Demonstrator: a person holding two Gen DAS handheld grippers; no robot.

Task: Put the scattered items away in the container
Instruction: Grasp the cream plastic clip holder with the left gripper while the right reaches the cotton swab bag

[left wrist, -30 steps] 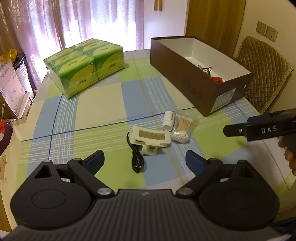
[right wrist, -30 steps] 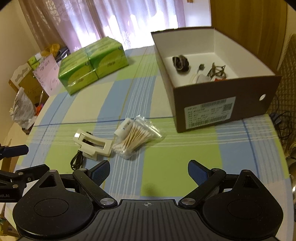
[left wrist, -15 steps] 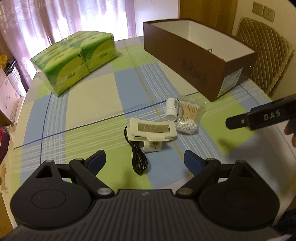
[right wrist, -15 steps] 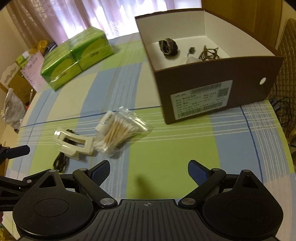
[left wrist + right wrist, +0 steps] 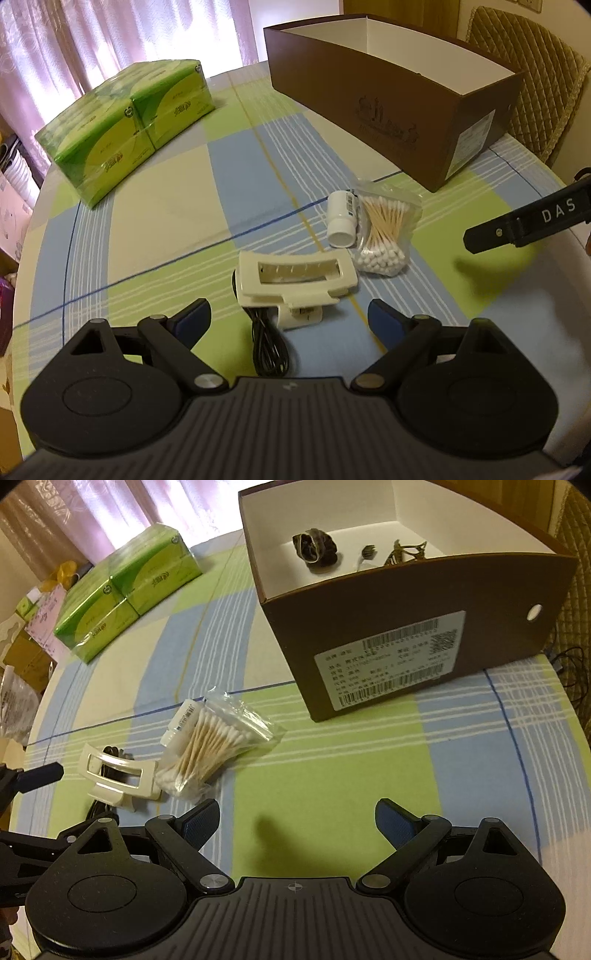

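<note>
A cream plastic clip (image 5: 295, 277) lies on the checked tablecloth over a coiled black cable (image 5: 267, 347). My left gripper (image 5: 290, 317) hangs open just above them, its blue pads either side. Right of the clip lie a small white bottle (image 5: 343, 218) and a clear bag of cotton swabs (image 5: 384, 232). The brown cardboard box (image 5: 388, 110) stands behind, open on top. In the right wrist view the box (image 5: 406, 642) holds several small items, and the swab bag (image 5: 210, 746), bottle (image 5: 181, 720) and clip (image 5: 118, 775) lie left of my right gripper (image 5: 297, 825), which is open and empty.
A green pack of tissue boxes (image 5: 125, 125) sits at the table's far left. A quilted chair back (image 5: 532, 81) stands behind the box. The right gripper's finger (image 5: 532, 221) reaches in from the right edge. Boxes and bags crowd the floor at the left.
Both grippers have come lower and closer to the table. The clip and cable now sit between the left gripper's fingertips. Both stay open; nothing on the table has moved.
</note>
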